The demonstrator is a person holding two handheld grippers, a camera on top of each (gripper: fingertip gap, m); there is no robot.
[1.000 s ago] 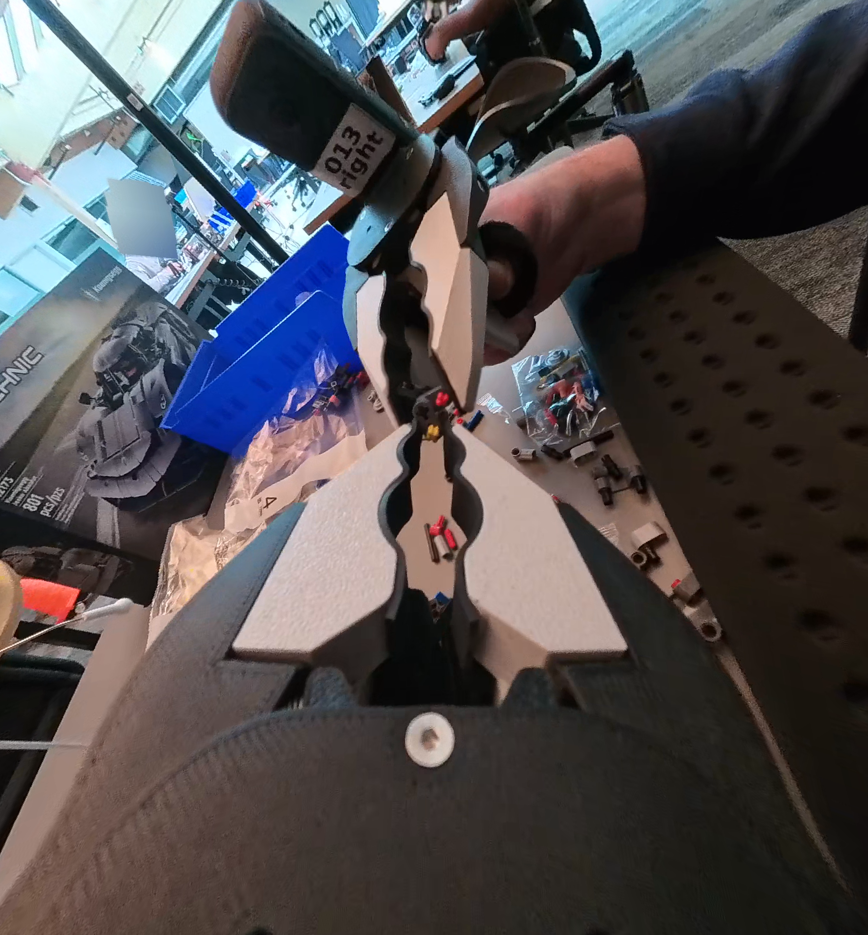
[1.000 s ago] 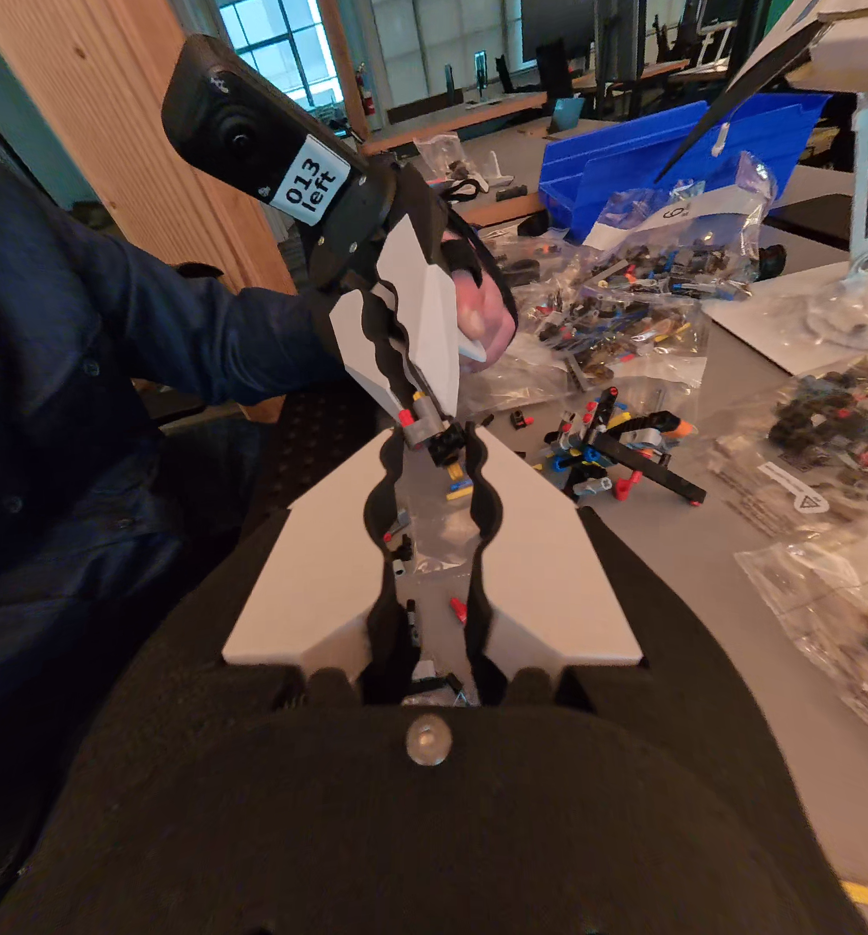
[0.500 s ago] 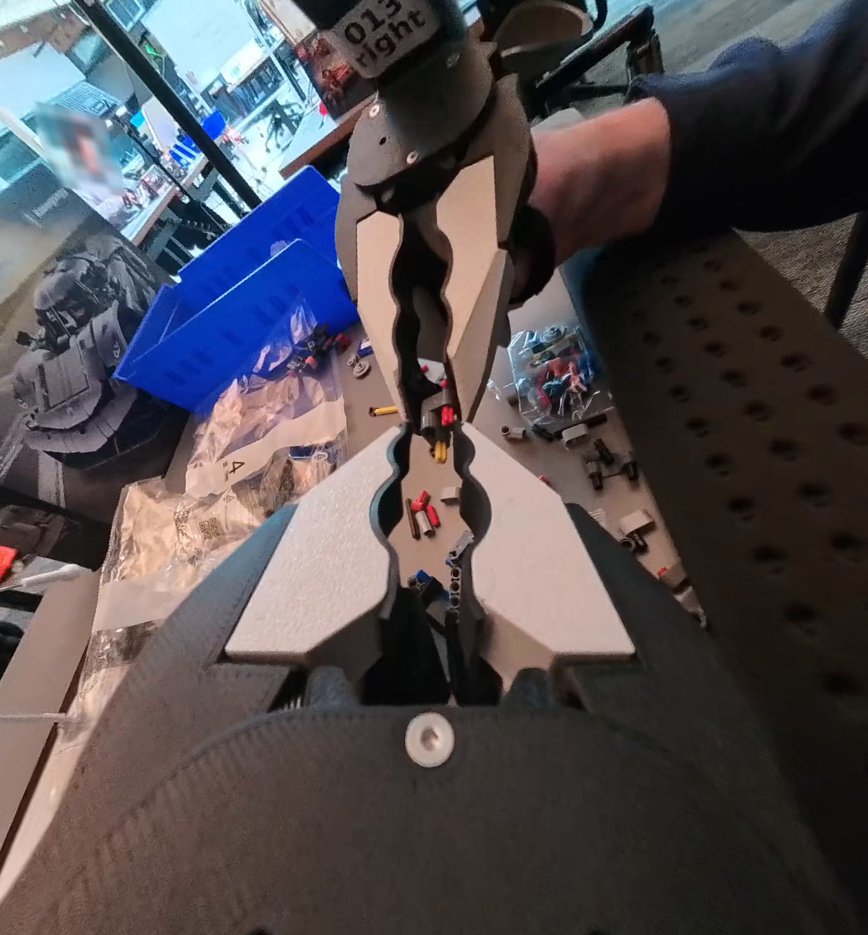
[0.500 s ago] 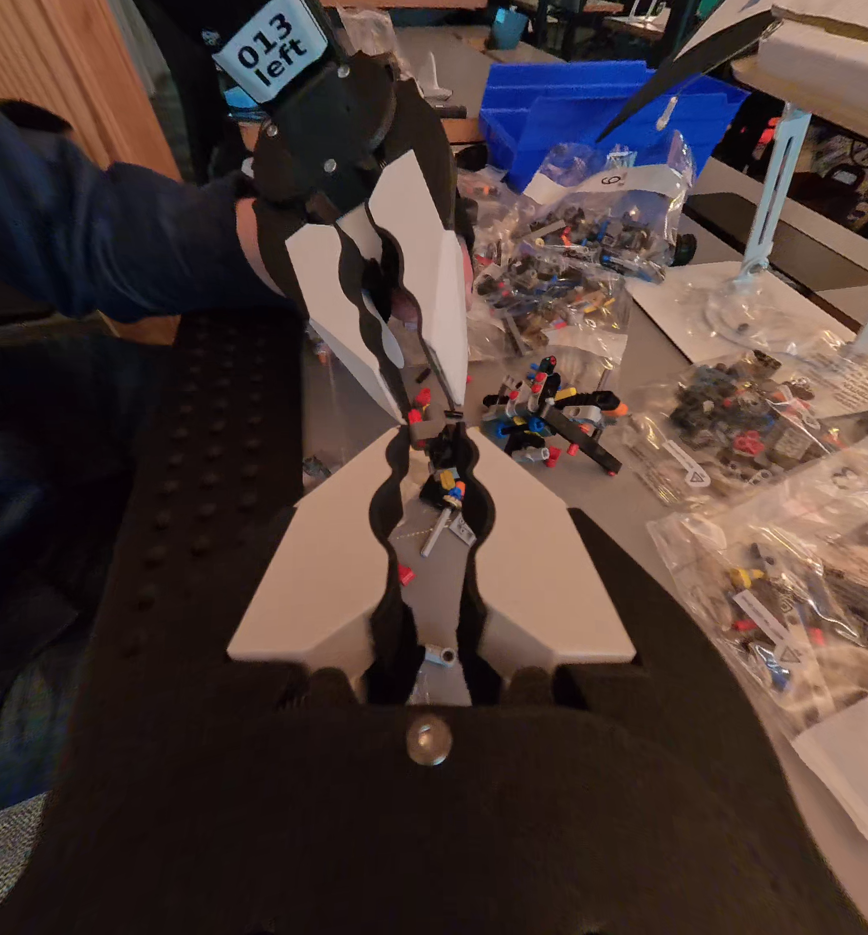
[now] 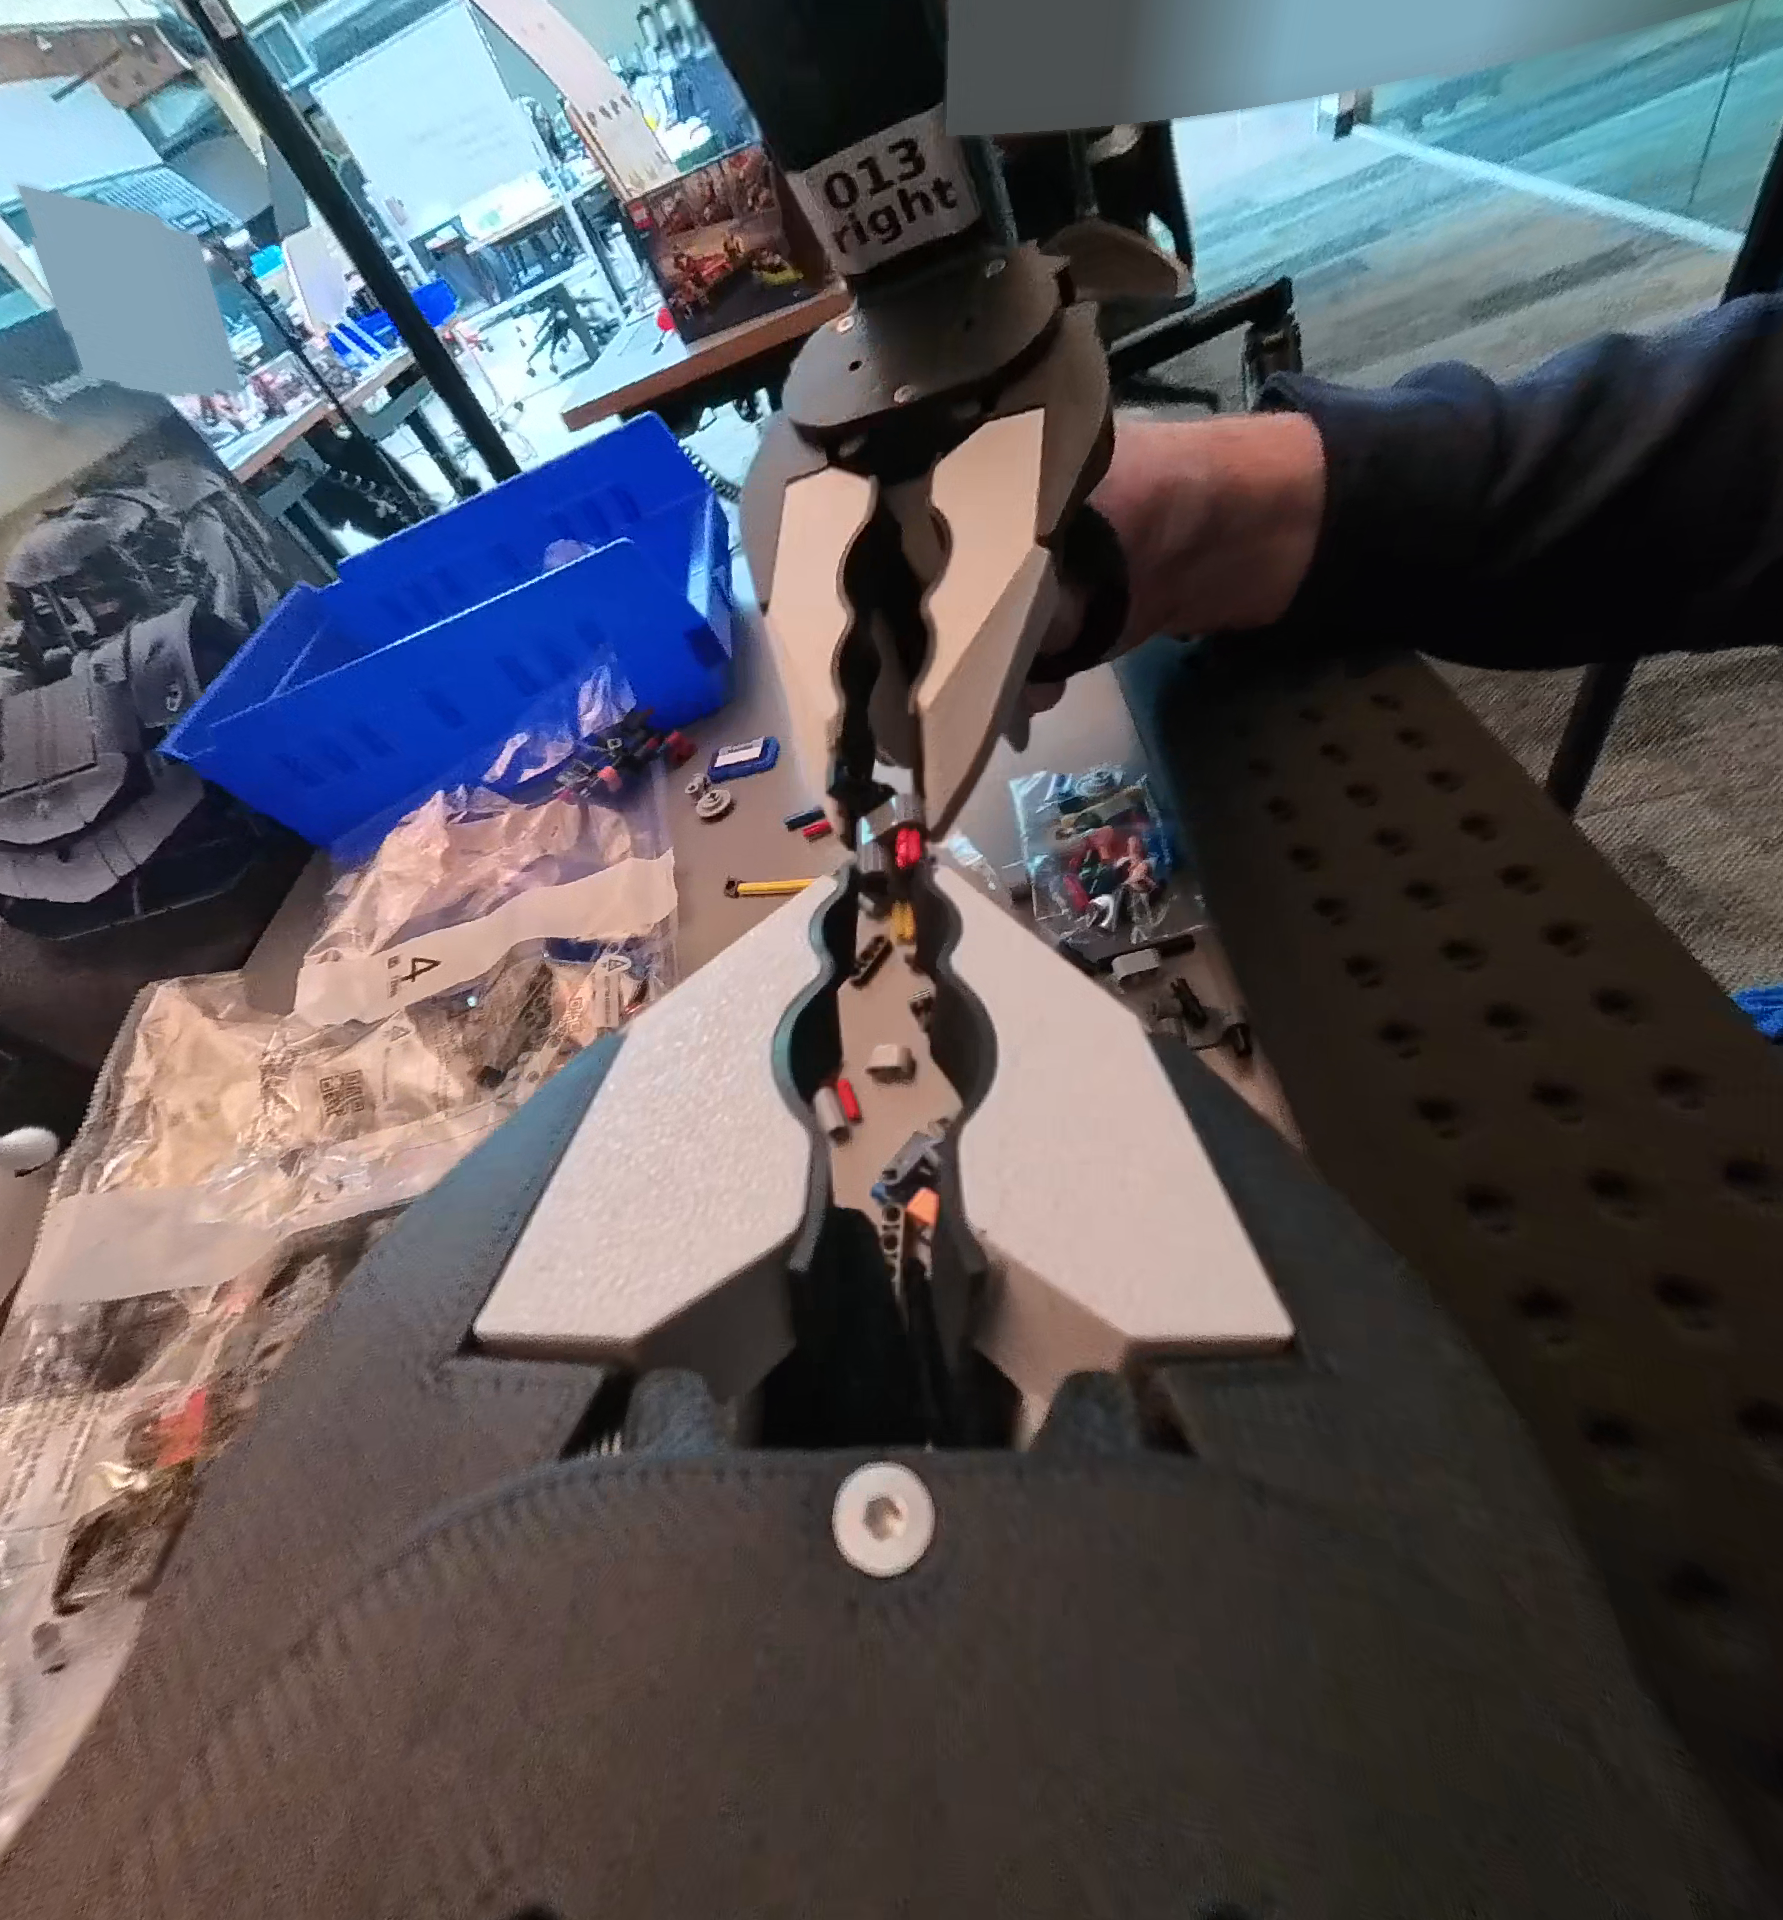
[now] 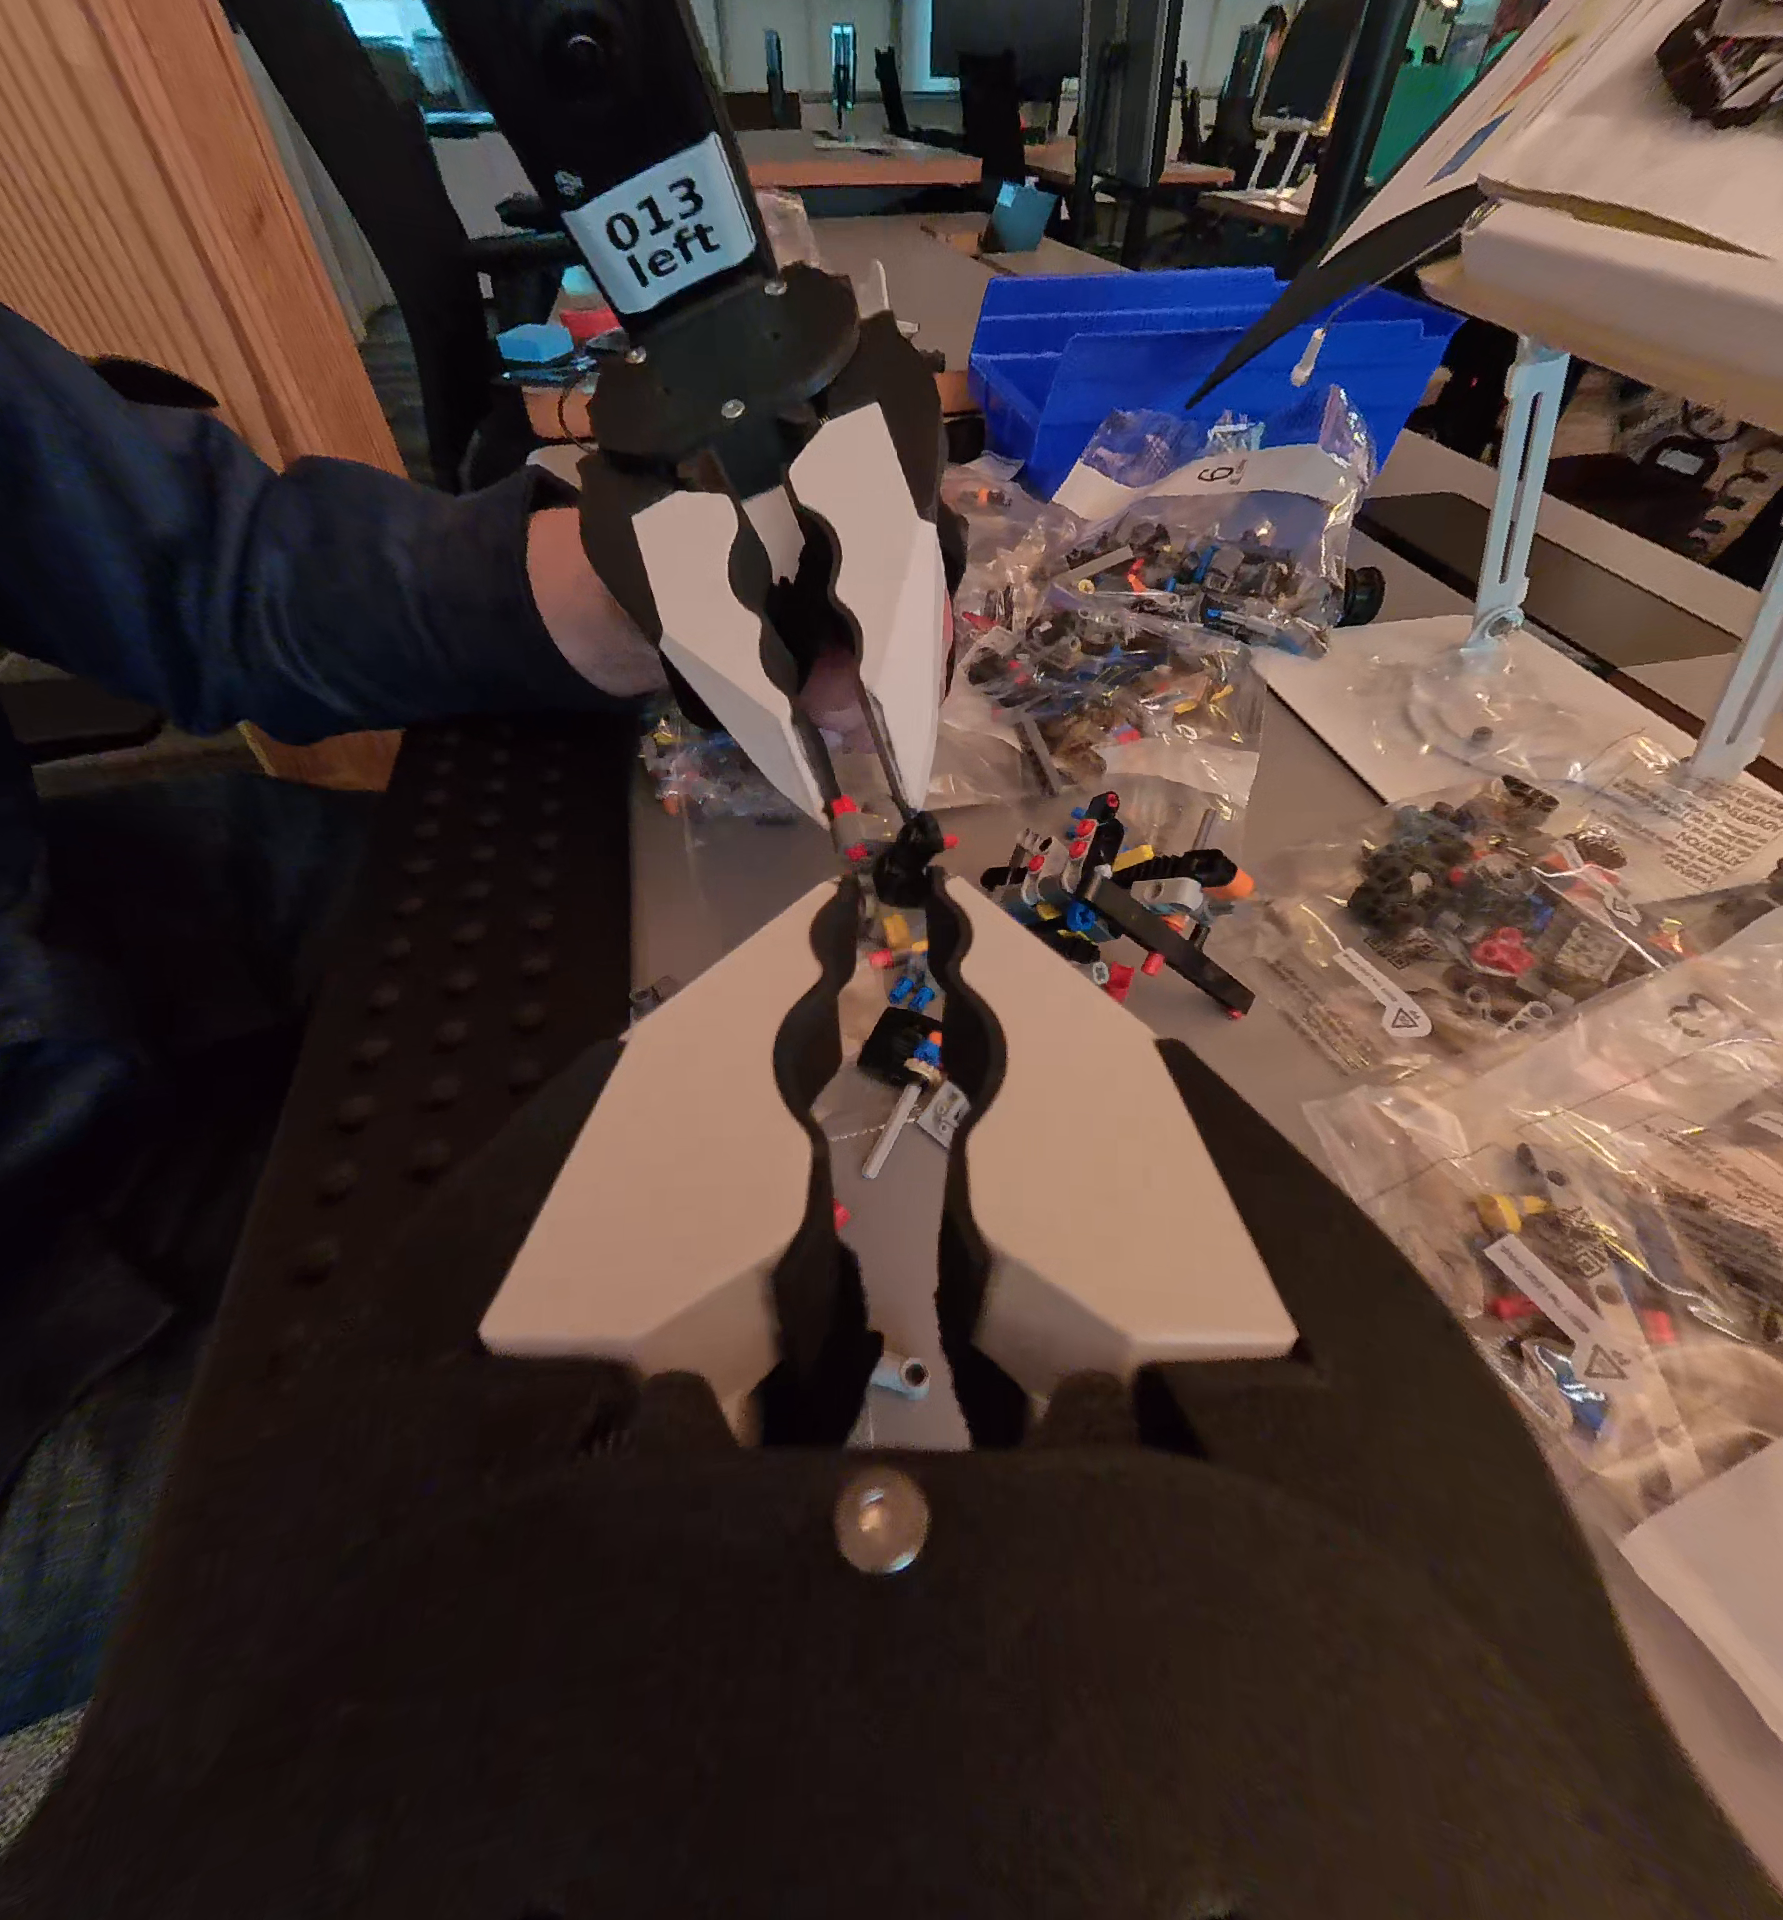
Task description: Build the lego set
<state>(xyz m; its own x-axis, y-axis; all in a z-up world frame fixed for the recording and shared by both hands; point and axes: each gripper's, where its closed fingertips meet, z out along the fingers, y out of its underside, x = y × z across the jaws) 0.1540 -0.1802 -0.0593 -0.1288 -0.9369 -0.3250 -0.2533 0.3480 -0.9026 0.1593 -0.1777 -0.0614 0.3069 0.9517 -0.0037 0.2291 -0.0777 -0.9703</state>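
My left gripper [image 5: 885, 885] is shut on a small grey Lego piece with red pins [image 5: 892, 844]. My right gripper [image 5: 879, 805] comes down from above and meets it tip to tip. In the right wrist view my right gripper [image 6: 892, 885] is shut on a small black Lego piece [image 6: 908, 864]. There the left gripper [image 6: 859, 818] holds the grey and red piece [image 6: 851, 831] against the black one. Both pieces touch, held above the grey table [image 6: 741, 883]. I cannot tell whether they are locked together.
A partly built Lego assembly [image 6: 1115, 888] lies on the table to the right. Bags of parts [image 6: 1157, 603] [image 6: 1552, 914] and loose pieces [image 5: 835, 1101] lie around. Blue bins [image 5: 471, 644], the set's box [image 5: 56, 665] and a perforated black surface [image 5: 1489, 987] border the table. Only a small space, under 4 cm, lies between the two pairs of fingers.
Both grippers have stayed tip to tip with their pieces while turning. Each now faces the other more squarely. The table below has shifted in both views.
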